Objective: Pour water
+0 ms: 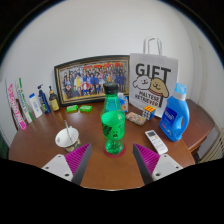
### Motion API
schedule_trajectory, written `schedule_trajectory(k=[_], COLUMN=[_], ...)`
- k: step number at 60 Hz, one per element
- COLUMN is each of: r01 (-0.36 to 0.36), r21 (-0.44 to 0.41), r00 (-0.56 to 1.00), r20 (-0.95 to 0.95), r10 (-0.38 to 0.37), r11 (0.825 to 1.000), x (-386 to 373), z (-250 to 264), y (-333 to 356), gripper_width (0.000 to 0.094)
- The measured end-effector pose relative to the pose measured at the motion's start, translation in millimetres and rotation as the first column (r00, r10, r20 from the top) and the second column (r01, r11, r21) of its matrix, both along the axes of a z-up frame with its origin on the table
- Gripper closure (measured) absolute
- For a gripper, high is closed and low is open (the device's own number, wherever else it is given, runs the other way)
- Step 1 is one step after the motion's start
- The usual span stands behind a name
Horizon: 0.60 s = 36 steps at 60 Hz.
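While claw (113,163) gapes, one green bottle (113,124), one cup (68,138)

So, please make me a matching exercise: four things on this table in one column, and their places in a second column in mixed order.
Things:
1. green plastic bottle
2. blue detergent jug
3. white remote control
4. framed group photo

Places:
a. leaning against the wall at the back
b. just ahead of the open gripper, centred between its fingers
c. beside the white gift bag
d. lying flat between the bottle and the jug

Pairs: 1-b, 2-c, 3-d, 4-a
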<state>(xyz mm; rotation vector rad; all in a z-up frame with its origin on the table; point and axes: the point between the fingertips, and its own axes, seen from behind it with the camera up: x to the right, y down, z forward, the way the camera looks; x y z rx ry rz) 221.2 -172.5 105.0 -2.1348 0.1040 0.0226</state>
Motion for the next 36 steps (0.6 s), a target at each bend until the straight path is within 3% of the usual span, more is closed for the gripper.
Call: schedule_trajectory(k=[14, 36], r01=[0.065, 0.112], r21=[-0.074, -0.044], r00=[0.996, 0.984], r20=[0.064, 0.141], r10=[-0.061, -0.105], r11=[0.995, 0.993], x=[-27.5, -47.9], z=[61.6, 113.9], y=[-88.4, -138.6], gripper_width=[0.0082, 0.0081])
